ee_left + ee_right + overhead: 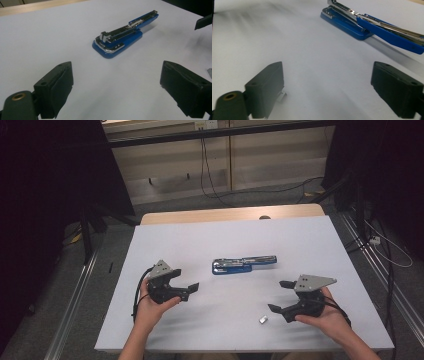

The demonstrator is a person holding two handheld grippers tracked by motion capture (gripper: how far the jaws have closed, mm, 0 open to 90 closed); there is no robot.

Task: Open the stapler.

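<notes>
**Two open grippers, stapler lying opened between them**

Left gripper (pixel 189 290) is spread wide, empty. The blue stapler (pixel 243 264) lies swung open beyond both sets of fingertips, untouched. A staple strip (pixel 263 320) sits beside the empty, wide-open right gripper (pixel 281 296); loading seems unfinished.

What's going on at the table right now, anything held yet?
Nothing is held. A person has a gripper in each hand, and both the left gripper and the right gripper are open and empty. A blue stapler lies swung open on the white table between and beyond them. A small block of staples sits on the table just beside the right gripper.
</notes>
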